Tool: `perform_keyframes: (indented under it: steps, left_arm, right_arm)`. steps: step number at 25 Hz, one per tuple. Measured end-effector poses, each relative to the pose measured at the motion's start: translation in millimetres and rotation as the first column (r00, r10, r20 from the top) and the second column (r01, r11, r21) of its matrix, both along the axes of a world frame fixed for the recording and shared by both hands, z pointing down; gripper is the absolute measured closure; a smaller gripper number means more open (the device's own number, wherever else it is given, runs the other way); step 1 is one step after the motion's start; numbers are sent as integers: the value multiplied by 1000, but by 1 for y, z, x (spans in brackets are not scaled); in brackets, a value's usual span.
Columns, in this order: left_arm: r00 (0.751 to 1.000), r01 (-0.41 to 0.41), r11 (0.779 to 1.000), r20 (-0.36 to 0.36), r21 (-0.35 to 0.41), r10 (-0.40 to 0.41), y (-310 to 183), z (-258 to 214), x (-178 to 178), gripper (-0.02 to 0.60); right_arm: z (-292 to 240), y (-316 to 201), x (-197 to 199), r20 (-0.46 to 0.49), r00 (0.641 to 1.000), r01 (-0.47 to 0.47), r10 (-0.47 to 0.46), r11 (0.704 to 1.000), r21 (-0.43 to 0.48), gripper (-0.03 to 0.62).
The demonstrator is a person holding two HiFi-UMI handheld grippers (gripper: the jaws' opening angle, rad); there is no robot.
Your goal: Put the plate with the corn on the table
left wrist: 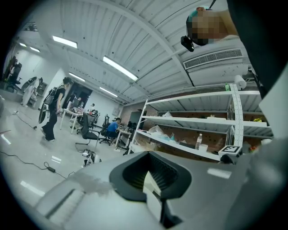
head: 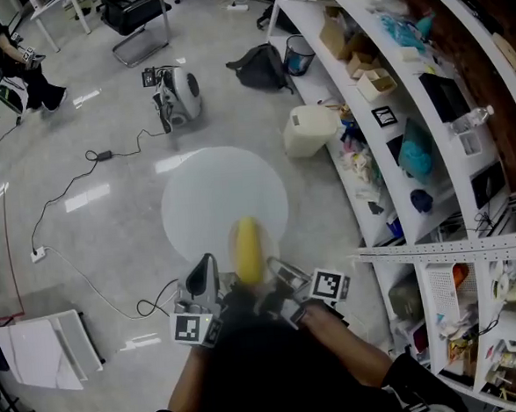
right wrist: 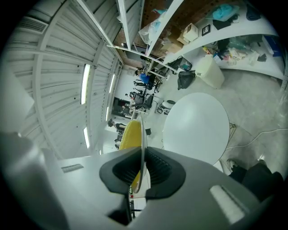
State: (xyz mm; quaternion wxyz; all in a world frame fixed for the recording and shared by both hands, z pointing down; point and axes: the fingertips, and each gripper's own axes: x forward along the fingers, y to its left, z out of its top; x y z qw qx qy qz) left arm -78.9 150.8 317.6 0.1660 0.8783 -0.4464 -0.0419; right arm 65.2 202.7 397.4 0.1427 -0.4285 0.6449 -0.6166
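Starting left, your left gripper (left wrist: 150, 177) has its fingers closed on nothing. The right gripper (right wrist: 141, 164) pinches the rim of the clear round plate (right wrist: 142, 134) with the yellow corn cob (right wrist: 130, 134), by the near edge of the round white surface (right wrist: 195, 126); tilt it and the cob could roll off.

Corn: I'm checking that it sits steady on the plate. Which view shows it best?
Head view: the whole corn shows from above on the clear plate. The right gripper view shows part of it beside the edge-on plate; the left gripper view shows none.
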Motion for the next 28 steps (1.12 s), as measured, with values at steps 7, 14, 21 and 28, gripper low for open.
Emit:
perform_keyframes:
  steps: [7, 14, 21, 28]
  left_arm:
    - [1000, 7, 1000, -4, -14, -7, -20, 3, -12, 578]
    - [1000, 22, 1000, -5, -17, -22, -39, 7, -11, 578]
    - [998, 57, 998, 1, -21, -57, -62, 8, -15, 578]
    - [995, 100, 995, 3, -31, -100, -82, 17, -16, 578]
  right_arm:
    - [1, -17, -14, 11, 1000, -12, 12, 999, -36, 560]
    - [4, -46, -15, -6, 1000, 25, -25, 1000, -3, 560]
    - [11, -75, -17, -8, 997, 73, -73, 997, 0, 560]
    - [32, -99, -18, -18, 992, 127, -127, 992, -16, 560]
